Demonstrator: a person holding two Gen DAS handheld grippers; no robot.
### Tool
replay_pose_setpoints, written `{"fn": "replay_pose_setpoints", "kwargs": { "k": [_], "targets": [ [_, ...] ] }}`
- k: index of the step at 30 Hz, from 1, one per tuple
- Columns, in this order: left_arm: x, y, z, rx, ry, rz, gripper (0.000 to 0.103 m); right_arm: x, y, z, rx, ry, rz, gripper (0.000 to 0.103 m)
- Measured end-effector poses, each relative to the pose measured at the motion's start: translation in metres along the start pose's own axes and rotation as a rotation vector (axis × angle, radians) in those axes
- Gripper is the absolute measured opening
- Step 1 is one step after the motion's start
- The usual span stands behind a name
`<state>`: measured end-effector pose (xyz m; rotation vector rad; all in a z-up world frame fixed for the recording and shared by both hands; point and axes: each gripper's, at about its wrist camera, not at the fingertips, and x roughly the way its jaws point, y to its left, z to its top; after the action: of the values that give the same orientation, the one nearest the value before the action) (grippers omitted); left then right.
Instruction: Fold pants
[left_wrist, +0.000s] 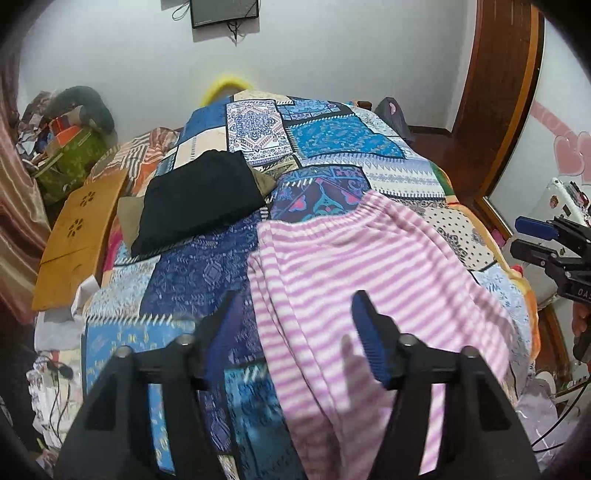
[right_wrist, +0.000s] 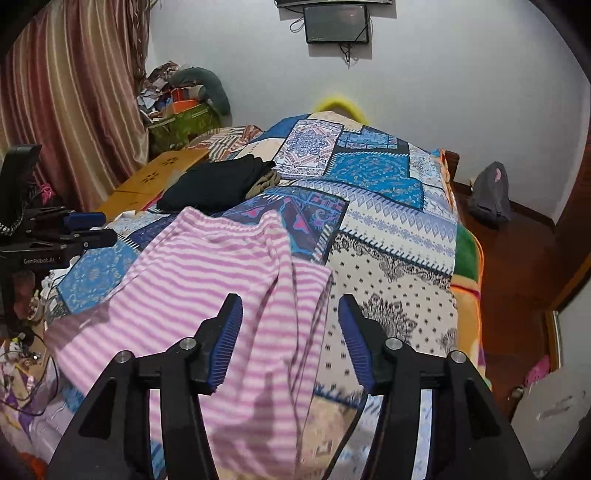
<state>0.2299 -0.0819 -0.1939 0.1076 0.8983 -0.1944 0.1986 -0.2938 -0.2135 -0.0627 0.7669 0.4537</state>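
Both tongs wide, empty: left, right | striped pants near end cut off, blurred

Soft striped fleece pants on matt printed cloth bedspread.

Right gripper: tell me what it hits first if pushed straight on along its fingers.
Most likely the pink striped pants lying on the patchwork bedspread; the open right gripper points down at their right edge, though depth is unclear.
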Motion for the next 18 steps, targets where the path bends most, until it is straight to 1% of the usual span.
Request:
{"fn": "replay_pose_setpoints", "kwargs": {
  "k": [1, 2, 3, 5, 9, 12, 14, 16, 18],
  "targets": [
    [-0.002, -0.002, -0.003, 0.000, 0.003, 0.003, 0.072, -0.002, 0.002, -0.004, 0.001, 0.008, 0.003, 0.055],
    [-0.003, -0.004, -0.007, -0.003, 0.008, 0.007, 0.078, -0.002, 0.002, -0.007, 0.003, 0.014, 0.006, 0.061],
    [-0.003, -0.005, -0.010, -0.007, 0.013, 0.009, 0.080, -0.002, 0.004, -0.012, 0.010, 0.020, 0.010, 0.067],
    [0.001, -0.007, -0.017, -0.019, 0.037, 0.008, 0.082, 0.000, 0.005, -0.020, 0.021, 0.031, 0.009, 0.073],
    [0.023, -0.008, -0.029, -0.037, 0.123, 0.008, 0.084, 0.013, 0.005, -0.034, 0.054, 0.073, 0.011, 0.075],
    [0.043, -0.007, -0.035, -0.049, 0.189, 0.022, 0.084, 0.034, -0.004, -0.044, 0.106, 0.136, 0.039, 0.075],
    [0.052, -0.008, -0.036, -0.042, 0.204, 0.019, 0.086, 0.050, -0.009, -0.049, 0.142, 0.184, 0.076, 0.075],
    [0.061, -0.009, -0.035, -0.036, 0.215, 0.021, 0.088, 0.064, -0.012, -0.053, 0.152, 0.218, 0.075, 0.075],
    [0.070, -0.010, -0.033, -0.034, 0.228, 0.010, 0.089, 0.080, -0.016, -0.053, 0.158, 0.243, 0.096, 0.075]
  ]
}}
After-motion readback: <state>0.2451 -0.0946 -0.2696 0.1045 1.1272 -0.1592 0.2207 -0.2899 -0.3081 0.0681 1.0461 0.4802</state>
